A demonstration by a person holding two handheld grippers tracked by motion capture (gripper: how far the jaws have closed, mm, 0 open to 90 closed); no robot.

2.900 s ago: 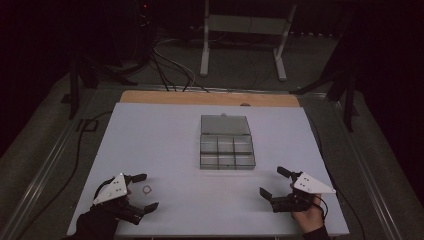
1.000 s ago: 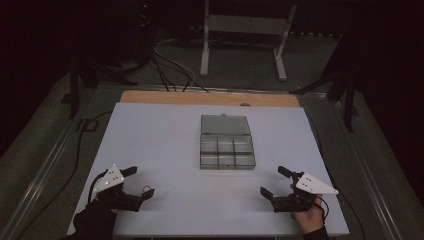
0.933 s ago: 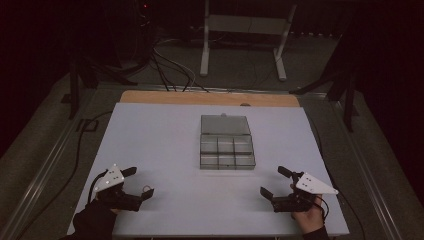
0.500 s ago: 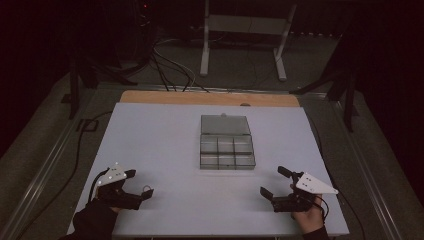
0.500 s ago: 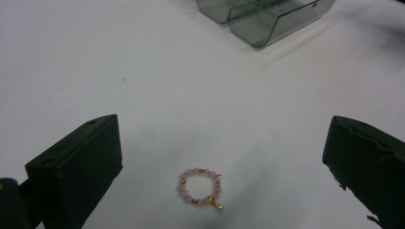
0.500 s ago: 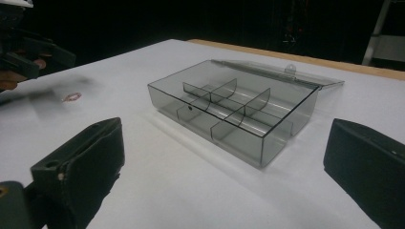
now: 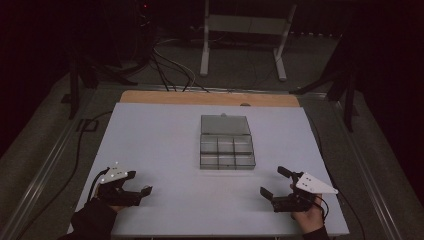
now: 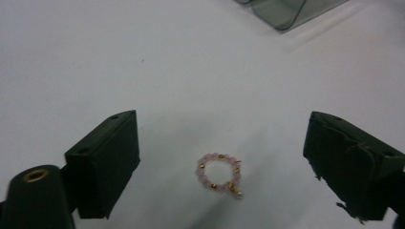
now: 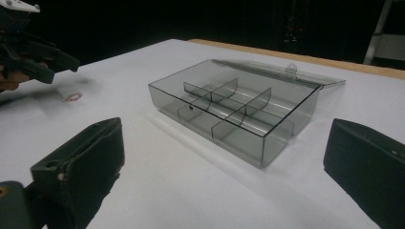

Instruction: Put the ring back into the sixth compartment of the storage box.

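Left gripper (image 8: 222, 157) poised over the little bead bracelet (image 8: 218, 172), jaws spread wide

The bracelet lies flat on the white table (image 7: 165, 135) near its front left corner, right between the open jaws and touching neither. It looks feather-light and floppy: pink beads with small gold spacers on a thread, a pearl charm dangling at one side, so it will likely sag and roll rather than hold shape. Best bet is to pinch across one side of the ring, beads and all (the smooth beads may well squirt out of a shallow nip). Over by the front right corner, the right gripper (image 7: 274, 182) sits with jaws wide too, holding nothing, facing the clear compartment box (image 9: 239, 107), lid open, at mid-table
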